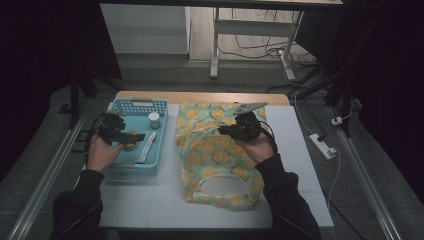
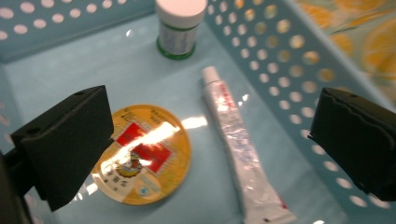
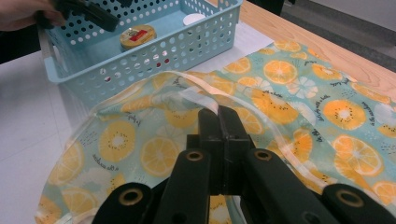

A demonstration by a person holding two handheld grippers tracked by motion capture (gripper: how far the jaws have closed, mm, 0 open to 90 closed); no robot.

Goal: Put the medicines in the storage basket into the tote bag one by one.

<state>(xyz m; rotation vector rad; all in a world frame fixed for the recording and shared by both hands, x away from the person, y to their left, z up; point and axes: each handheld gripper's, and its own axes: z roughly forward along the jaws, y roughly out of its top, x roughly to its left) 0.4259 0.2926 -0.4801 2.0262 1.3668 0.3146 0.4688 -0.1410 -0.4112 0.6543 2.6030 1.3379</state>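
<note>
L gripper [image 2: 212,140] hovers in perforated plastic basket [image 2: 289,56], jaws wide over round tin [image 2: 142,156]; R gripper [image 3: 218,114] pinches fabric bag's handle [image 3: 196,84].

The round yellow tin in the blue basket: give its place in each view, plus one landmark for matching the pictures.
High view: the round yellow tin lies in the basket's near left part, partly under the left gripper.
Left gripper view: lower left of centre, beside the left jaw.
Right gripper view: upper left, inside the basket.
Shared landmark: the blue basket.
</note>
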